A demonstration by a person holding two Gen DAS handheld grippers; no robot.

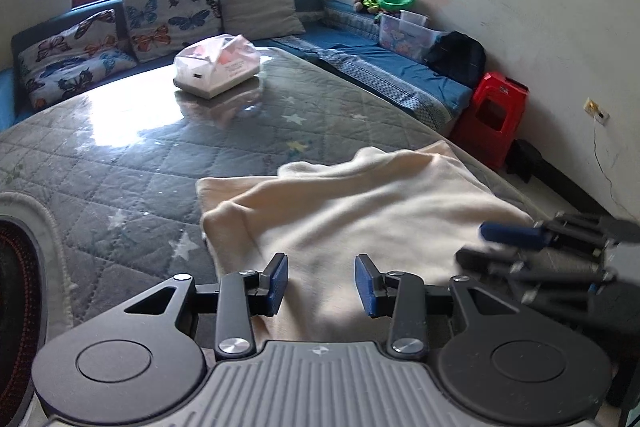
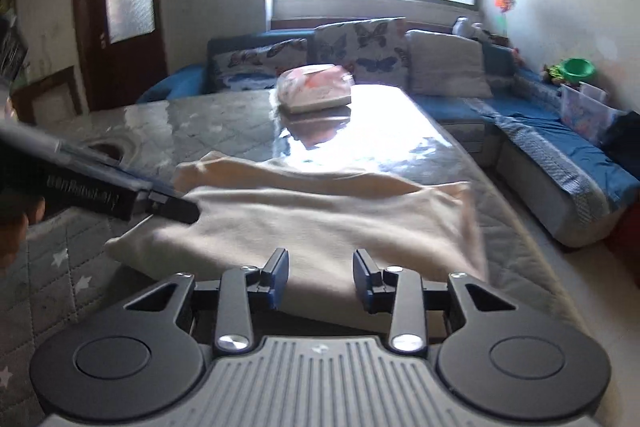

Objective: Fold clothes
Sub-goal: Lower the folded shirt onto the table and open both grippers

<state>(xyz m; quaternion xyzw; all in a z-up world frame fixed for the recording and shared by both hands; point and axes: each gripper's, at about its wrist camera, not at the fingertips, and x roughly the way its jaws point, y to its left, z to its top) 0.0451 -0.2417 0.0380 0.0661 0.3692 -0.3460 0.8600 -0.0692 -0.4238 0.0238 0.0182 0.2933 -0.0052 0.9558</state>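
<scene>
A cream garment (image 1: 360, 211) (image 2: 320, 219) lies partly folded and rumpled near the front right corner of the table. My left gripper (image 1: 322, 283) hovers over its near edge, blue pads apart and nothing pinched between them. In the right wrist view its dark fingers (image 2: 176, 207) reach in from the left and end at the garment's left edge. My right gripper (image 2: 320, 279) stands open above the garment's near hem, empty. The left wrist view shows it blurred at the right (image 1: 488, 247), beside the garment's right edge.
The table (image 1: 120, 155) has a grey quilted star cover under a glossy sheet. A box in a plastic bag (image 1: 218, 67) (image 2: 316, 89) sits at its far end. A blue sofa with butterfly cushions (image 1: 172, 11) wraps the far side and right. A red stool (image 1: 492, 115) stands by the right corner.
</scene>
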